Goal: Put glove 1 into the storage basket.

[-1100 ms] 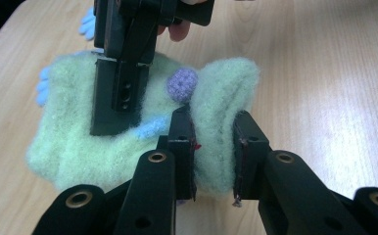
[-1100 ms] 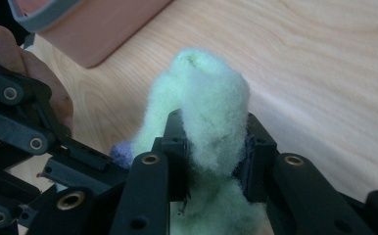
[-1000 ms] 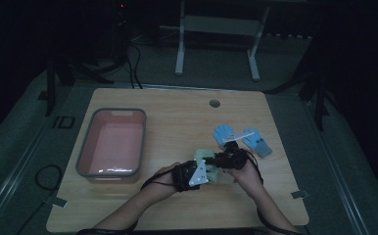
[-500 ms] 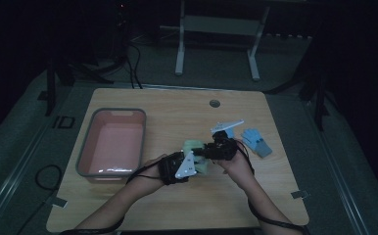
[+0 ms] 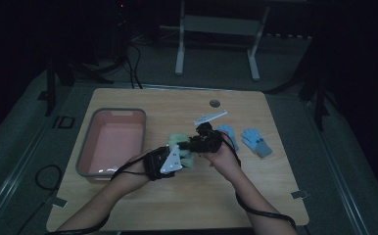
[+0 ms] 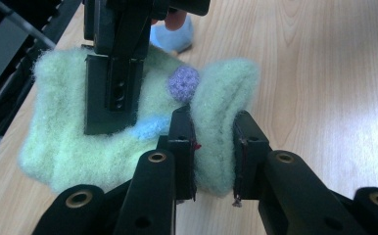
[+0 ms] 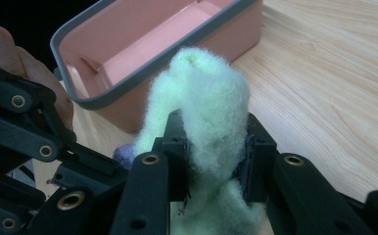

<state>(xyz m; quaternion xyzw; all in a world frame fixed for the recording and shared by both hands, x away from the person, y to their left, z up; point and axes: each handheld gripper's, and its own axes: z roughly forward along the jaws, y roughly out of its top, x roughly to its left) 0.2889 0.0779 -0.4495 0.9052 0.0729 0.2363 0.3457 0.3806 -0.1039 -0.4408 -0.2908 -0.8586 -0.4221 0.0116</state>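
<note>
left gripper pinches a fold of the fuzzy green glove, forearm angled in from bottom-left | right gripper clamps another fold, wrist bent leftward | glove between them, beside pink bin

One fuzzy green glove (clamped between both grippers), two blue gloves beyond the right gripper, one pink bin.
</note>
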